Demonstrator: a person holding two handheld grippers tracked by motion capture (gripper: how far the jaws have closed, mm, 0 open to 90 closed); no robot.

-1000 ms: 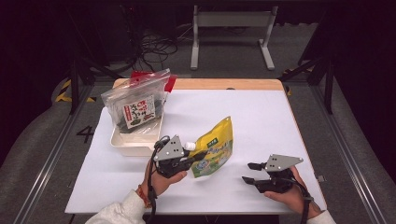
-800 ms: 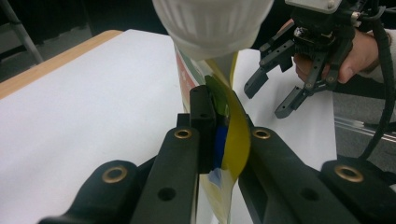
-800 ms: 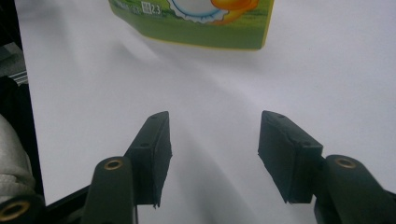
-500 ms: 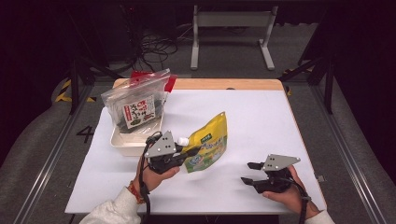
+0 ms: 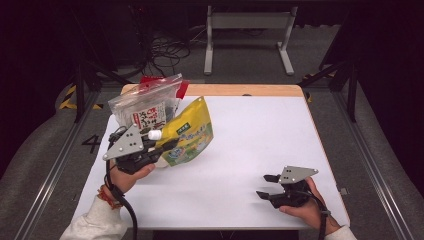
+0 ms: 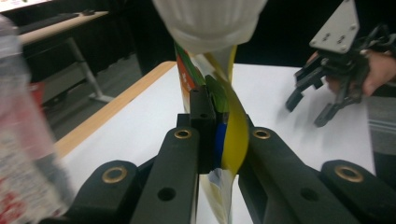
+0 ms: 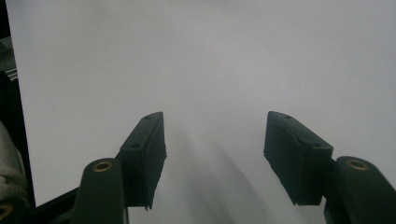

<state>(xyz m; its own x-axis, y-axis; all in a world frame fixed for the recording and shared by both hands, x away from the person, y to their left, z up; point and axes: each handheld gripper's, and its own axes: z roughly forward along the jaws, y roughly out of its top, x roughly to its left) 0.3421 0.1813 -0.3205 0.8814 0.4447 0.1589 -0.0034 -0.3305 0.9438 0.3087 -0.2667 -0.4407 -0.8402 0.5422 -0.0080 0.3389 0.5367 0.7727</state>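
At the left of the high view, a clear bag (image 5: 145, 107) with a red zip top and a dark printed pack inside stands at the table's (image 5: 260, 150) far left corner; in the left gripper view it is a blurred clear shape (image 6: 28, 154) at the left edge. Just in front of it, the person's left hand (image 5: 131, 172) holds the left gripper (image 5: 162, 150) raised above the white tabletop, its grey plate on top and its cable trailing down past the wrist and the white sleeve (image 5: 97, 225). Its jaws are clamped on the lower edge of a yellow pouch (image 5: 187, 135), which hangs tilted in the air with its top corner up and away, overlapping the bag from this angle; whether the two touch cannot be told. The pouch carries a white screw cap (image 5: 154, 135) at its left side, near the gripper. In the left gripper view the two black jaws pinch the yellow and green film of the pouch (image 6: 231, 135) between them, with the ribbed cap (image 6: 210, 21) looming large and blurred above. Further right the white surface lies bare. At the right, near the front edge and well apart from the pouch, the right hand (image 5: 307, 205) holds the right gripper (image 5: 265, 186) low over the table with its jaws spread; it also shows far off in the left gripper view (image 6: 310, 109). In the right gripper view the two jaws stand wide apart over plain white tabletop (image 7: 210, 60), with nothing between them.
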